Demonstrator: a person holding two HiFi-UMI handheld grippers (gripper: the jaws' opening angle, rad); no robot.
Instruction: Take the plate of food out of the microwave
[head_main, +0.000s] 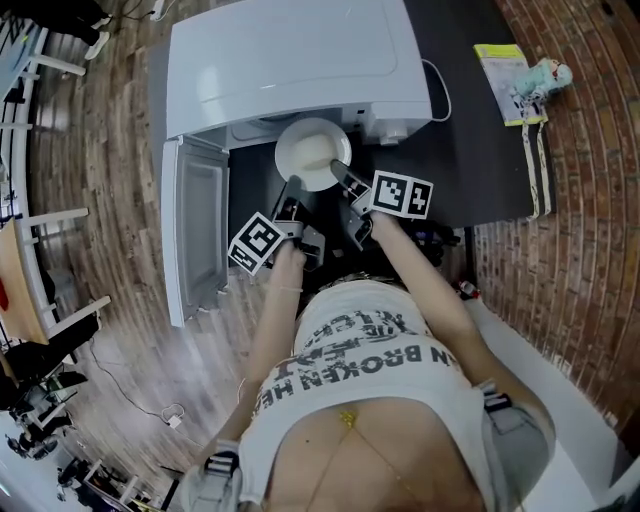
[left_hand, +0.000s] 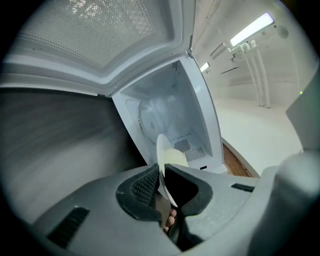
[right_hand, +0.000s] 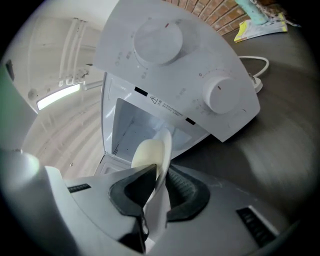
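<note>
Both grippers are on the plate (head_main: 312, 152), one at each side of its near rim. The left gripper (left_hand: 161, 185) has its jaws drawn narrow on the rim, with the thin white lip running straight between the two pads. The right gripper (right_hand: 158, 186) pinches the rim the same way. Just past both sets of jaws sits a pale mound of food (right_hand: 148, 151). Beyond that is the open cavity of the microwave (head_main: 290, 60), its door (head_main: 196, 228) swung wide to the outer side of the left jaws. The plate hangs at the mouth of the cavity, directly ahead of the jaws. It looks to me like stiff glazed ware – hard, slick and breakable – and heavier on the far side of the jaws, where the food lies. I'd say the rim is the only place to hold it, gripped on two sides and kept level so nothing slides.
</note>
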